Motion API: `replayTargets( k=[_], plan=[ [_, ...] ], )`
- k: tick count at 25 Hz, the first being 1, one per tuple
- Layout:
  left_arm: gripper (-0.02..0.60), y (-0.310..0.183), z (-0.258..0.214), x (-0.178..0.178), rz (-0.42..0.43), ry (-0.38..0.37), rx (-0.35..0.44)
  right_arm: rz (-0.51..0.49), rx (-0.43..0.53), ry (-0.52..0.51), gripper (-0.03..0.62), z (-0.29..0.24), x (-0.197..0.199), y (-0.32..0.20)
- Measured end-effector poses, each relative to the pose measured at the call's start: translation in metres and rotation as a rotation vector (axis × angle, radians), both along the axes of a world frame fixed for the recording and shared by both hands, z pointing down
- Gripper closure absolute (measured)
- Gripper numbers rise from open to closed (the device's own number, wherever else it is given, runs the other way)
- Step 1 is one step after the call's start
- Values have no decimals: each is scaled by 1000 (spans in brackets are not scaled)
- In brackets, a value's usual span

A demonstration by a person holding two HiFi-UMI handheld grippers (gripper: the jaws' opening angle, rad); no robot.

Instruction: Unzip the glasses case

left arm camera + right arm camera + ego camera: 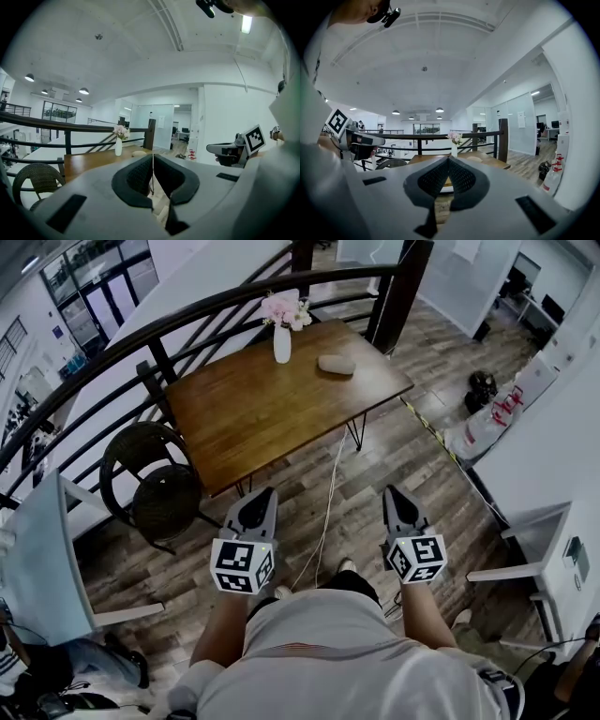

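Glasses case (336,364) on table (253,418) | vase (282,343) at its 10 o'clock | left gripper (265,491), right gripper (391,491): jaws together, empty

Brown wood-grain desk (262,418), white vase (282,345), pink flowers (287,309), beige glasses case (336,364), dark wicker chair (155,479), grey-brown plank floor (394,456).

A beige oval glasses case (336,364) lies at the far right of a brown wooden table (253,418), beside a white vase of pink flowers (282,341), while the left gripper (262,493) and right gripper (393,493) hang well short of it, nearer the person.
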State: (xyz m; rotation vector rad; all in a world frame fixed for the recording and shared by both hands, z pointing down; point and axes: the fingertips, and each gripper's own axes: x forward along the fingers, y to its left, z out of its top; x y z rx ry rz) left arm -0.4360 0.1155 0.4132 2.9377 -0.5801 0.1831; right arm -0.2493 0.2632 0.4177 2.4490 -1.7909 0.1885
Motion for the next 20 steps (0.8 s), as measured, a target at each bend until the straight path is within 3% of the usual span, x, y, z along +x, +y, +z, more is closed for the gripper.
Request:
replayTargets(
  k=[7,15,20],
  plan=[
    [563,-4,-11,68,-27,-24,23,-1,12,-11,542,-4,73,-5],
    [561,-3,-26,168,-84,-56,62,-53,45,-31,542,-20,186,-17],
    [561,-7,-34,217,-119,-68,77,-101,63,-40,543,-24,231,-29]
  ],
)
